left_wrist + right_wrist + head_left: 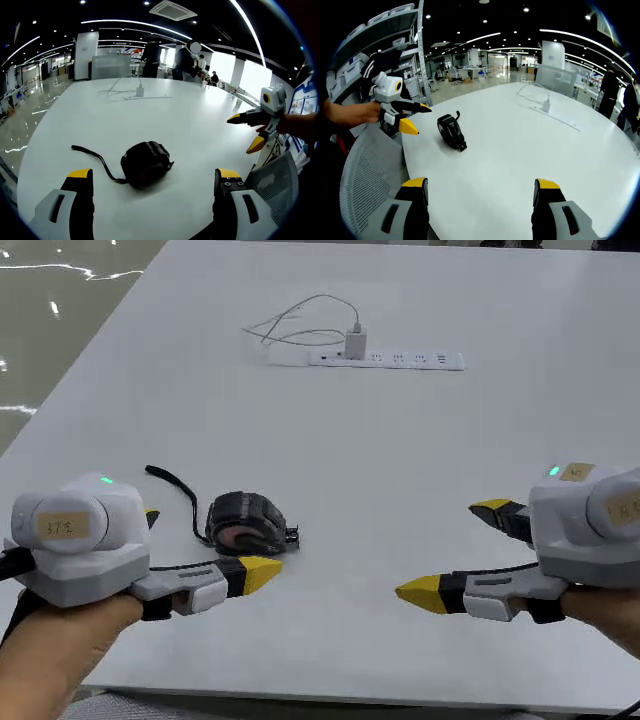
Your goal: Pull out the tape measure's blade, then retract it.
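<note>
– Left tongs [212,540], right tongs [442,548]: state?
– Both apart, holding nothing.
– Tape measure [245,523]?
– Lies on bench [400,460], just ahead of left tongs, strap [175,485] trailing left.

1. My left gripper [207,543]: pale grey moulded housing with a rounded cap; the cap carries a tan label [62,528], its handwriting unreadable to me.
2. My right gripper [452,549]: the same grey shell, with tan labels on the top face and cap.
3. Jaws, both units: slim, black, grey at the root, ending in yellow wedge tips.
4. Green light [106,479], one on each housing's upper face.
</note>
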Tool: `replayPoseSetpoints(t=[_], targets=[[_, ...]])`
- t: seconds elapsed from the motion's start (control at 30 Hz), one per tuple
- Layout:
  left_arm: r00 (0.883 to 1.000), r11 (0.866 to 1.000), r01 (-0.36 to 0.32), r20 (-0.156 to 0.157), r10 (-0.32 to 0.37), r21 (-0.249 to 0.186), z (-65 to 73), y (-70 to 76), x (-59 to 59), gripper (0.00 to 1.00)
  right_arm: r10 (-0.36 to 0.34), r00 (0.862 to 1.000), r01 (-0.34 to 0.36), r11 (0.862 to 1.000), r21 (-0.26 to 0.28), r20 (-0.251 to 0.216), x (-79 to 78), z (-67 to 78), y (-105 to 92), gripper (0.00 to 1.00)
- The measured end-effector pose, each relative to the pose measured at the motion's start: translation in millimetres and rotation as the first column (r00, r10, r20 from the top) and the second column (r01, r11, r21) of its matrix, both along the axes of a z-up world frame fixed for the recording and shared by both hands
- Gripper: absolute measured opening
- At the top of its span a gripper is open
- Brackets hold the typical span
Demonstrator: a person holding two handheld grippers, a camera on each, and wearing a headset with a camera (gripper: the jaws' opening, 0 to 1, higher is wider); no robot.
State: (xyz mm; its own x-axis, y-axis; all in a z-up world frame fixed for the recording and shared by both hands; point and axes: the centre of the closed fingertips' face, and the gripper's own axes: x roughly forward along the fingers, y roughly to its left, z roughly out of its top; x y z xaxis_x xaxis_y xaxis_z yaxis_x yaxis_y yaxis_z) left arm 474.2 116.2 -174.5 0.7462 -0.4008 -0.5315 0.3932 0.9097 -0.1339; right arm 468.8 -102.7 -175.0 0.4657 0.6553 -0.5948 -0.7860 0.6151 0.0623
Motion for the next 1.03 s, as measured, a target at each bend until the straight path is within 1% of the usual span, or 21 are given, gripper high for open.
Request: replayPoseSetpoints(t=[0.07,0.13,0.23,0.33,0.43,0.5,0.7,0.93,1.03], targets=[[1.0,1.0,-0.004,0.003,0.004,0.001,3.7,1.8,-1.4,0.99,-0.011,1.0,0.011,1.0,0.002,0.0,-1.5,1.4,-3.5,0.86],[1.0,1.0,-0.005,-0.001,0.005,0.006,5.8,3.7,-3.3,0.99,-0.022,1.0,0.022,1.0,0.006,-0.007,-3.9,1.6,-6.4,0.86],[1.0,1.0,-0.01,0.003,0.01,0.0,9.9,6.1,-5.9,0.99,-0.035,0.999,0.035,0.999,0.0,-0.006,-6.7,1.4,-11.8,0.86],[1.0,1.0,-0.017,0.005,0.017,-0.003,12.7,8.5,-8.2,0.99,-0.05,0.999,0.05,0.999,0.006,-0.006,-9.8,3.9,-15.5,0.86],[1.0,1.0,-0.023,0.007,0.023,-0.003,14.4,11.3,-9.9,0.99,-0.081,0.997,0.081,0.996,0.024,-0.007,-10.3,9.0,-20.3,0.86],[1.0,1.0,-0.025,0.009,0.025,-0.005,15.7,12.5,-10.4,0.99,-0.096,0.995,0.096,0.995,0.024,-0.008,-10.6,10.2,-23.4,0.86],[1.0,1.0,-0.027,0.01,0.027,-0.008,17.9,14.0,-11.3,0.99,-0.125,0.992,0.126,0.992,0.029,-0.009,-12.0,13.8,-30.9,0.86],[1.0,1.0,-0.029,0.011,0.029,-0.003,18.2,15.1,-11.1,0.99,-0.142,0.99,0.142,0.99,0.025,-0.006,-10.3,15.2,-40.7,0.86],[1.0,1.0,-0.028,0.012,0.027,0.002,18.0,14.9,-10.5,0.99,-0.145,0.989,0.145,0.989,0.024,-0.005,-9.4,15.5,-41.5,0.86]])
